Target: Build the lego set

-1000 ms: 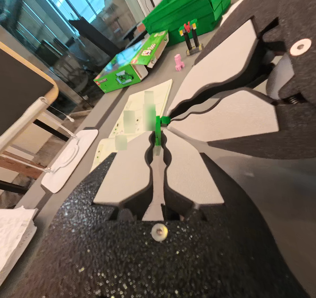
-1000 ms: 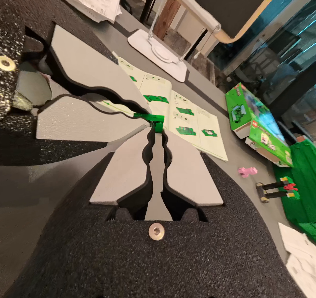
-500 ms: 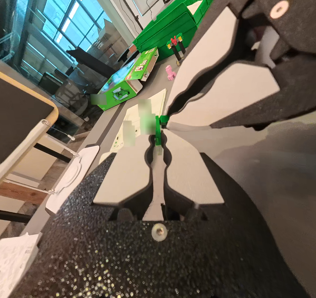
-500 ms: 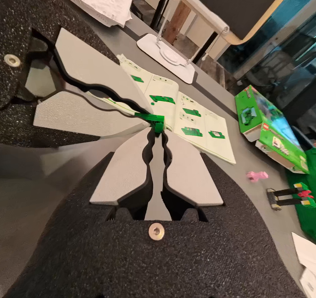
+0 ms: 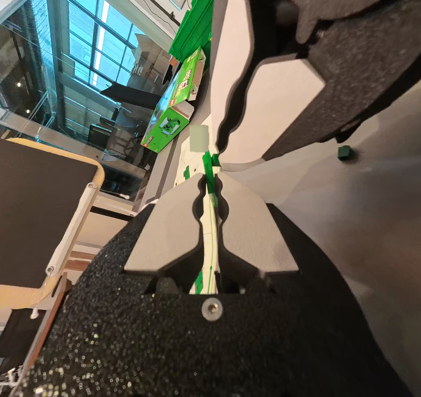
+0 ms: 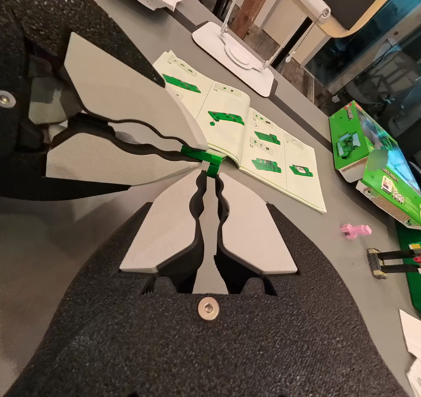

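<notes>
Grey counter (image 6: 284,231), booklet (image 6: 262,140) far; left hand-held gripper (image 5: 210,176) clamps green plate (image 6: 205,155) edge; right hand-held gripper (image 6: 210,174) pinches small brick (image 6: 213,169); light, rigid, slippery; grip flat sides.

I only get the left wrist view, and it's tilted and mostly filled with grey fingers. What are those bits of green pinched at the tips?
Observer: In the right wrist view, the left gripper clamps a flat green plate. The right gripper pinches a small green brick against the underside of the plate's end.
Operator: What's the pale paper behind them?
Observer: It's an instruction booklet, lying open on pages that picture green builds.
Operator: Is anything hidden from me?
Observer: Yes, a small pink figure lies on the grey table, apart from the booklet.
</notes>
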A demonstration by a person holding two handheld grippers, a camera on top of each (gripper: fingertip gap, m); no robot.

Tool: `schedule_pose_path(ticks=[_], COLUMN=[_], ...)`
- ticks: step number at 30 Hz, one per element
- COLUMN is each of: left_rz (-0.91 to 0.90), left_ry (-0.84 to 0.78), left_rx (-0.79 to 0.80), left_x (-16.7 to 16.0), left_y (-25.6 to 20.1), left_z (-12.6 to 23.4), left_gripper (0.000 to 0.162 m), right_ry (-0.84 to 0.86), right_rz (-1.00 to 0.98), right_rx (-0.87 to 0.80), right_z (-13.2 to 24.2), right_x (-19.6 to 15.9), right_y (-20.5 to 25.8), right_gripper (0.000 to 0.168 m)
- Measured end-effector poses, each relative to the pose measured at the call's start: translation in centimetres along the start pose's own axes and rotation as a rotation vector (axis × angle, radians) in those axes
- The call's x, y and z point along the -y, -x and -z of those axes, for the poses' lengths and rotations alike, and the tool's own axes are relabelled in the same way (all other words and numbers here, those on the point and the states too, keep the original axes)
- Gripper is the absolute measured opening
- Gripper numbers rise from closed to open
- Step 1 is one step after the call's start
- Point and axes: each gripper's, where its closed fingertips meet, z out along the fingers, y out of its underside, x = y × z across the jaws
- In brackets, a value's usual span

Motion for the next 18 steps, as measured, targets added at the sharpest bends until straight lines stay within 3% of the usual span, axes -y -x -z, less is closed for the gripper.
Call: schedule_pose_path(ticks=[10,18], left_rz=[-0.177,-0.174], left_ry=[0.13,0.159], left_rx=[-0.059,-0.153], left_x=[-1.6,-2.4], left_y=[-1.7,-2.5], left_z=[-1.0,-1.2], left_gripper=[0.006,0.006], right_ry=[0.036,0.054], right_rz=[-0.214,-0.096], right_rx=[0.153,0.129], right_z=[-1.4,-2.0], right_x=[-2.0,-2.9], right_y=[1.3,1.7], right_gripper=[0.006,0.006])
